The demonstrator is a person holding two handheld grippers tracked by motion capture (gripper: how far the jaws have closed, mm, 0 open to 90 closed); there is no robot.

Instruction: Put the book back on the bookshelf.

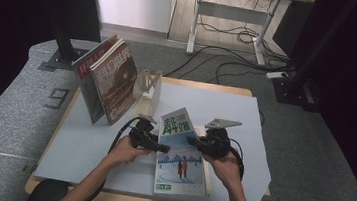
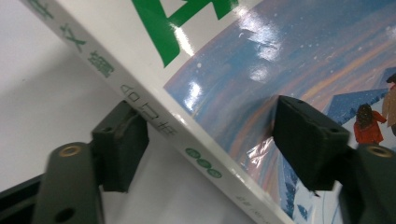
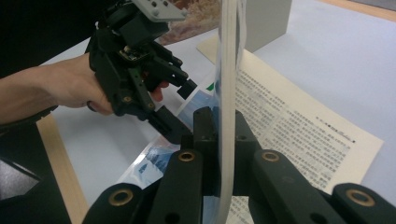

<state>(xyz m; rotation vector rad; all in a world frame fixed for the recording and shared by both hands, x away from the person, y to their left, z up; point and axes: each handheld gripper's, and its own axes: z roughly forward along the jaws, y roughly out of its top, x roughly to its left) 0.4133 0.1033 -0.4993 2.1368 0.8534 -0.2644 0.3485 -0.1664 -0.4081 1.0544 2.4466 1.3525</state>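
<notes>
Right gripper (image 3: 219,140) has its jaws clamped tight on the front cover of the magazine (image 1: 180,156), lifting that cover on edge above the printed page below. The magazine lies near the front of the counter (image 1: 245,117), between both hands. Left gripper (image 2: 210,140) straddles the spine side with its jaws apart, one under the spine, one over the glossy cover, not pressing yet. This looks like the pick-up step: the left jaws need to finish closing on the spine before any lift. The front counter edge sits close behind the magazine, so little slack there; open room lies ahead, toward the upright magazines (image 1: 110,81) and the white stand (image 1: 150,85) at back left.
</notes>
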